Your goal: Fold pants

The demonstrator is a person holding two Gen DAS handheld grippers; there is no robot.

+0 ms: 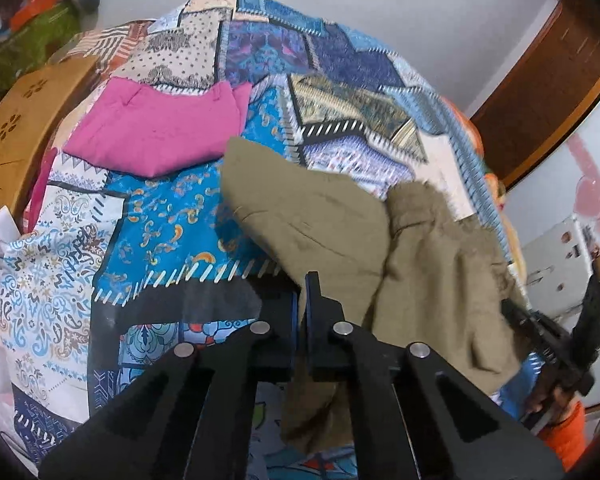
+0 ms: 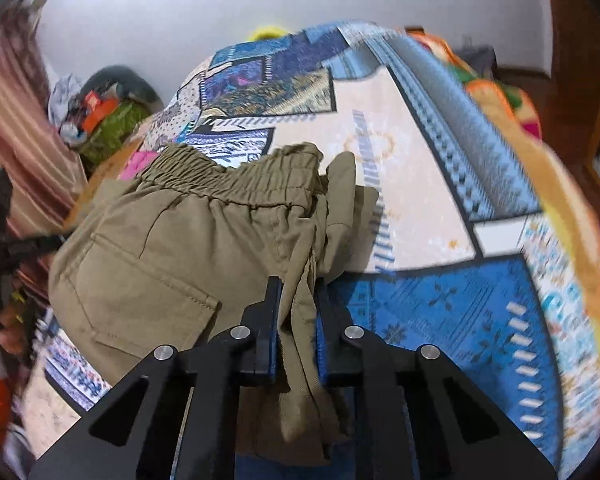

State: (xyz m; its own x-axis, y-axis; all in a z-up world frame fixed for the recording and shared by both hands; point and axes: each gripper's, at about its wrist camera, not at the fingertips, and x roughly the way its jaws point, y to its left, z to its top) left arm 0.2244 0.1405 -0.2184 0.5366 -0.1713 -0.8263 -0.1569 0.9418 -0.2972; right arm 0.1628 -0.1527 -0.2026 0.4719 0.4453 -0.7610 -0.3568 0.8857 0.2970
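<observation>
Olive-green pants [image 1: 320,224] hang above a patchwork bed cover [image 1: 160,216], held between both grippers. My left gripper [image 1: 302,292] is shut on the pants' fabric, which trails below its fingers. In the right wrist view the pants [image 2: 172,248] show their elastic waistband [image 2: 236,180] and a back pocket [image 2: 140,300]. My right gripper [image 2: 296,300] is shut on a bunched fold of the pants near the waistband's end. The right gripper also shows in the left wrist view [image 1: 548,340], at the pants' far side.
A folded pink garment [image 1: 156,128] lies on the bed cover further back. A wooden headboard [image 1: 16,132] stands at the left. An orange blanket [image 2: 532,152] lines the bed's right edge. Clutter [image 2: 100,116] is piled in the far corner.
</observation>
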